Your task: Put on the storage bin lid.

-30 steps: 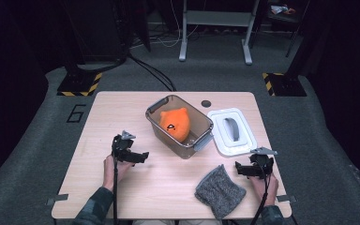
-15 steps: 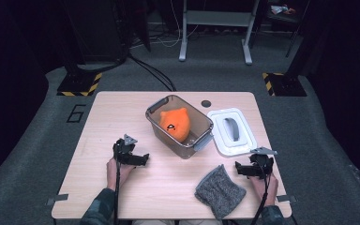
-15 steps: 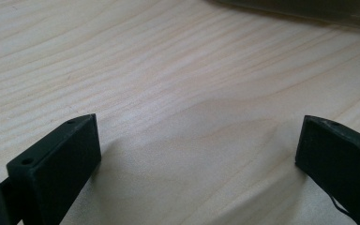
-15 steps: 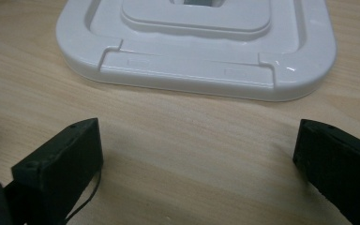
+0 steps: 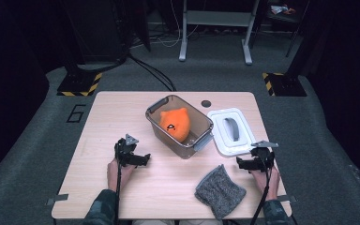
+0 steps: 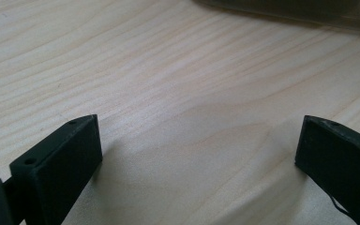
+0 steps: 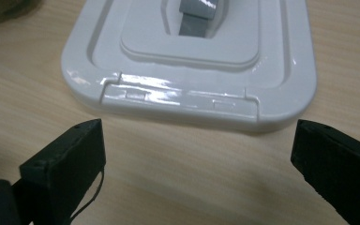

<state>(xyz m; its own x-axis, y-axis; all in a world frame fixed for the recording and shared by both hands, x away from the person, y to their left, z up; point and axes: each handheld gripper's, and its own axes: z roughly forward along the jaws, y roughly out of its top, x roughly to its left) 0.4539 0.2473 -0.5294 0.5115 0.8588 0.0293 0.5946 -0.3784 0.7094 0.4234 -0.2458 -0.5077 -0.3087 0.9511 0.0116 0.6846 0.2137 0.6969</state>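
**Lid waits beside the open bin, both grippers empty**

Dark carpet and stand legs ring a pale wooden table (image 5: pixel 122 117), where a clear bin (image 5: pixel 179 126) sits near the middle with an orange plush toy (image 5: pixel 175 123) inside it. Just right of the bin, a white lid (image 5: pixel 231 131) with a grey handle (image 5: pixel 231 128) lies flat on the wood. A grey knitted cloth (image 5: pixel 220 191) lies at the near edge.

The right gripper (image 5: pixel 254 161) rests just near of the lid, jaws spread wide and holding nothing; in the right gripper view the lid's near rim (image 7: pixel 187 101) lies straight ahead between them. The left gripper (image 5: pixel 132 156) sits left of the bin, jaws likewise wide apart over bare wood (image 6: pixel 187 117).

The step in hand looks like picking up the lid to close the bin. To do it well, the right gripper should advance squarely and bite the rim or the raised handle, since the lid is too broad to span. The left gripper could brace the bin against sliding.
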